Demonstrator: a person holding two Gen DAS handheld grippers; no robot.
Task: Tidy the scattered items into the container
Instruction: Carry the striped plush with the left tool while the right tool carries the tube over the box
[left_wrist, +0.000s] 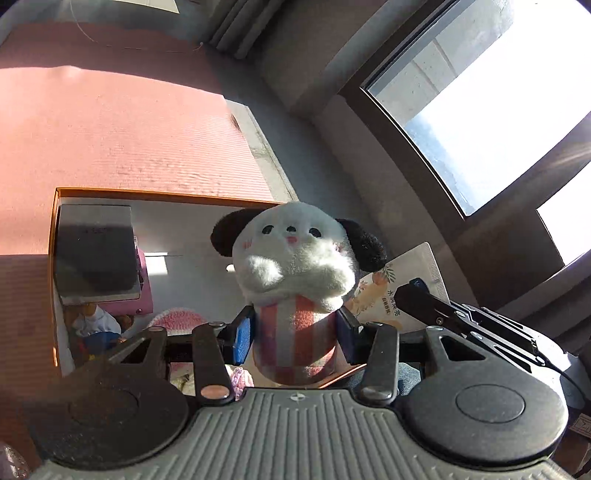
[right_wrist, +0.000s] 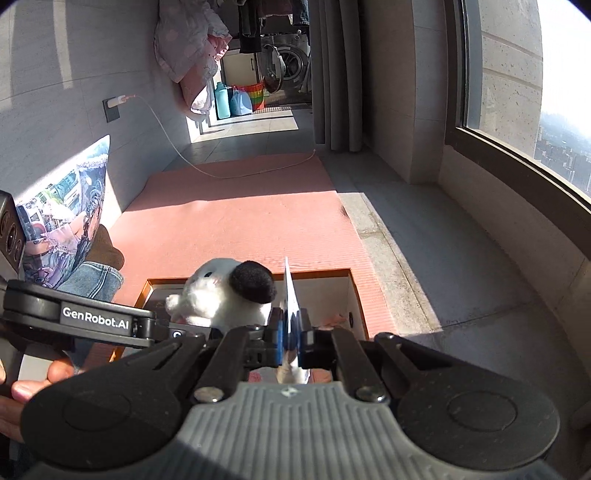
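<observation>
Our left gripper (left_wrist: 293, 332) clamps the plush dog (left_wrist: 295, 266) upright over the box (left_wrist: 166, 194). Our right gripper (right_wrist: 291, 338) pinches a packet (right_wrist: 291, 295) edge-on above the box's right end.

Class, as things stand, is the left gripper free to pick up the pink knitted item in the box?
Probably not: the left gripper is shut on the plush dog, so nothing else fits until that is released above the box.
</observation>
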